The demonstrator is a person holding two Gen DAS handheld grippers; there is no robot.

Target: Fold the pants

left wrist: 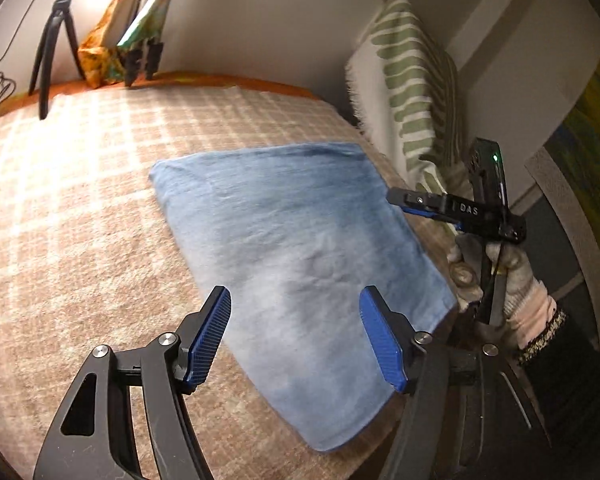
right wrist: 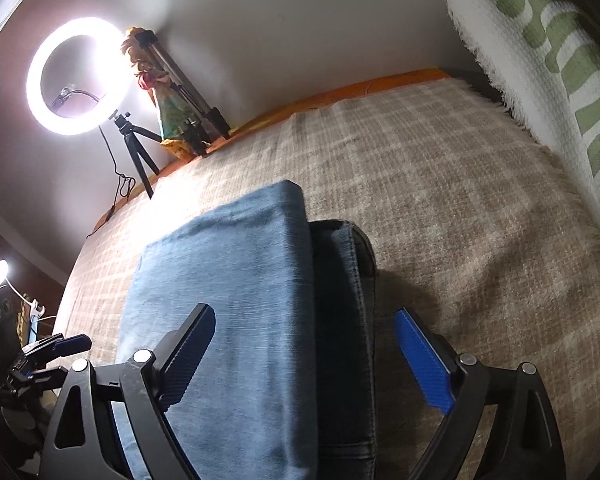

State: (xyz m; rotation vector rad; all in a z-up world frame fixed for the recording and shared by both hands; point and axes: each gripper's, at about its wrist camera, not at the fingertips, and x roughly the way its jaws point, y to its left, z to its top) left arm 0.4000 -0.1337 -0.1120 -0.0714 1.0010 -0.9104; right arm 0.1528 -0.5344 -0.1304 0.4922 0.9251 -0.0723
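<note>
The blue denim pants lie folded in a flat rectangle on the plaid blanket. My left gripper is open above their near end, holding nothing. In the left wrist view my right gripper sits at the pants' right edge, in a gloved hand. In the right wrist view the pants show stacked layers with a darker band along their right side. My right gripper is open, jaws straddling the fold's near end, not touching it. My left gripper appears at far left.
A green-and-white patterned pillow leans against the wall at the right. A ring light on a small tripod, a second tripod with a doll, stand at the bed's far edge. A cable hangs there.
</note>
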